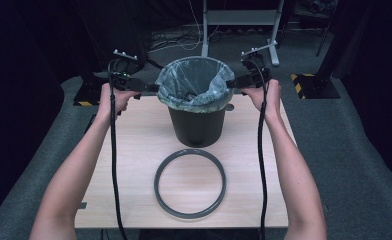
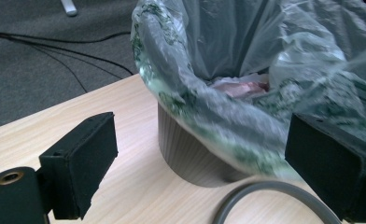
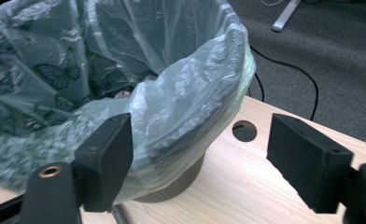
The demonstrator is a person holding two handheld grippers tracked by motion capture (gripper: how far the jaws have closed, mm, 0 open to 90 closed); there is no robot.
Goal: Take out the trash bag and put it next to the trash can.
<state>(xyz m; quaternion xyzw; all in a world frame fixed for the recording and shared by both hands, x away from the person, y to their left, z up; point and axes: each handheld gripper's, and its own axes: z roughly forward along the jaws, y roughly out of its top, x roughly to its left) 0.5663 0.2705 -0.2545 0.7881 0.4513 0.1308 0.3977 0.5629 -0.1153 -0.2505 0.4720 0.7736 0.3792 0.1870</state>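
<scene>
Bag rim (image 2: 228, 126) between both grippers' parted fingers (image 2: 85, 158)

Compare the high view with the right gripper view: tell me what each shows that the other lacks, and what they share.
High view alone: the grey ring lying flat on the table in front of the bin, both forearms, the left gripper, and the trailing cables.

Right gripper view alone: close up, the butterfly print on the bag, and the right gripper with jaws apart, nothing pressed between them.

Both: the dark bin with its clear plastic bag folded over the rim, the round hole in the table, the wooden tabletop, grey carpet.
</scene>
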